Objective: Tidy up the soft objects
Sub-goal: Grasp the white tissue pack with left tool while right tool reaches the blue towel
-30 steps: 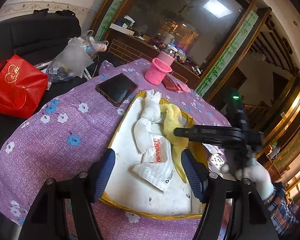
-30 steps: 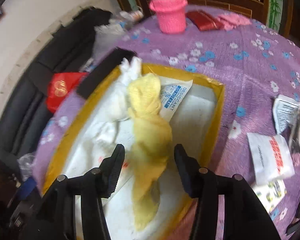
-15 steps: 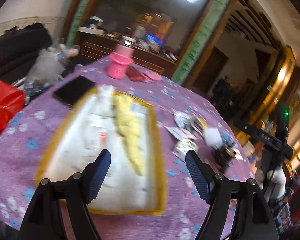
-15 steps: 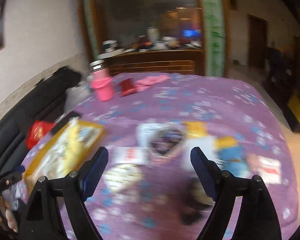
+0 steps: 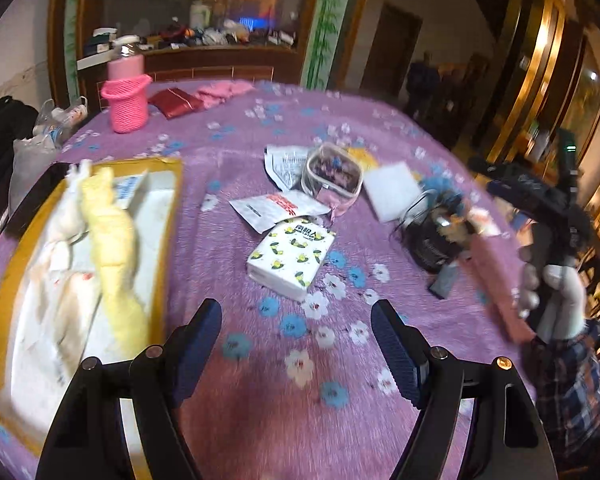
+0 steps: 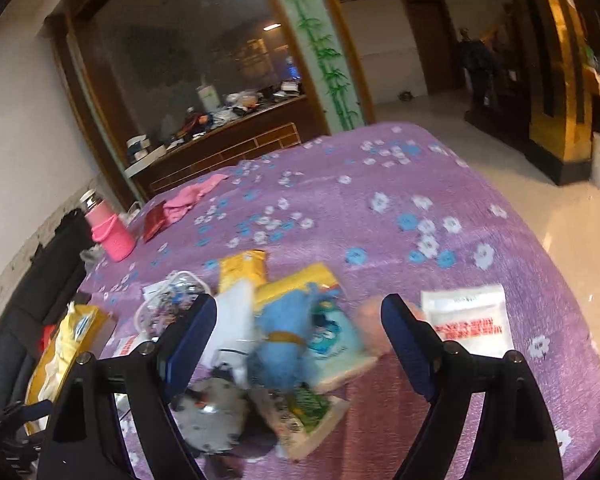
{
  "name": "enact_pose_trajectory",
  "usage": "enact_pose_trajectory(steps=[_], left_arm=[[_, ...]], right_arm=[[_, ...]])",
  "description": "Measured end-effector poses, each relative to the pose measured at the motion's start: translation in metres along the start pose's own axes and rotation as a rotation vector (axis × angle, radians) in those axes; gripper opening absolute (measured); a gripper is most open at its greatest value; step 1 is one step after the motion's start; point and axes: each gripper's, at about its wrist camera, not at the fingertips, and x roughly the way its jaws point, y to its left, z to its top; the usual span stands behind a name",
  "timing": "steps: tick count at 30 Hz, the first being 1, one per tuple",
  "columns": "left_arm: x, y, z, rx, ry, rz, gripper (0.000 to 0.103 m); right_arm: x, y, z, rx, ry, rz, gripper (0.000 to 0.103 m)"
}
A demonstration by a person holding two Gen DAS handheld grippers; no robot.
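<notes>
Nearest, the left gripper (image 5: 296, 344) hangs above the purple floral tablecloth (image 5: 260, 400) with its jaws spread wide and nothing between them. Likewise the right gripper (image 6: 298, 344) stands wide apart and empty, over a blurred pile in which a blue plush toy (image 6: 284, 344) lies on top of a teal-printed packet (image 6: 336, 340) and beside a white pad (image 6: 236, 316). A white sachet with red print (image 6: 466, 314) lies just right of that gripper's right finger.

Left of the left gripper, the yellow-rimmed tray (image 5: 170, 216) holds a yellow cloth (image 5: 112, 248) lying lengthwise, touching a white cloth (image 5: 70, 216) on its left. Beyond the left gripper lies a lemon-print tissue pack (image 5: 292, 258), then a white pouch with red print (image 5: 276, 208) and a clear zip pouch (image 5: 332, 178) touching it. Farther back stand a pink knitted bottle sleeve (image 5: 126, 106), a red wallet (image 5: 174, 102) and a pink cloth (image 5: 224, 90).
</notes>
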Motion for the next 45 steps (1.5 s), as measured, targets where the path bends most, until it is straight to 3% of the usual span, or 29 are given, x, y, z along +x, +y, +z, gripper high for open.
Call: enact_pose_trajectory(steps=[9,18,21,25,35,42,45], left_arm=[[0.086,-0.007,0.033,-0.002,0.117,0.089,0.080],[0.116,-0.020,0.039,0.067,0.126,0.145,0.080],[0.116,-0.020,0.038,0.078,0.109,0.137,0.078],[0.108,-0.016,0.039,0.044,0.089,0.077,0.067],[0.058,-0.026,0.027,0.013,0.010,-0.043,0.066],[0.031,-0.027,0.011,0.004,-0.020,-0.100,0.066],[0.022,-0.025,0.007,-0.002,-0.034,-0.114,0.066]], right_arm=[[-0.009,-0.021,0.005,0.079,-0.012,0.050,0.083],[-0.006,-0.031,0.005,0.128,0.004,0.051,0.083],[-0.003,-0.034,0.005,0.133,0.014,0.043,0.083],[-0.002,-0.041,0.006,0.158,0.013,0.033,0.083],[0.008,-0.083,0.004,0.329,0.050,0.032,0.083],[0.019,-0.075,0.000,0.276,0.076,-0.009,0.083],[0.018,-0.063,0.000,0.227,0.061,0.030,0.083]])
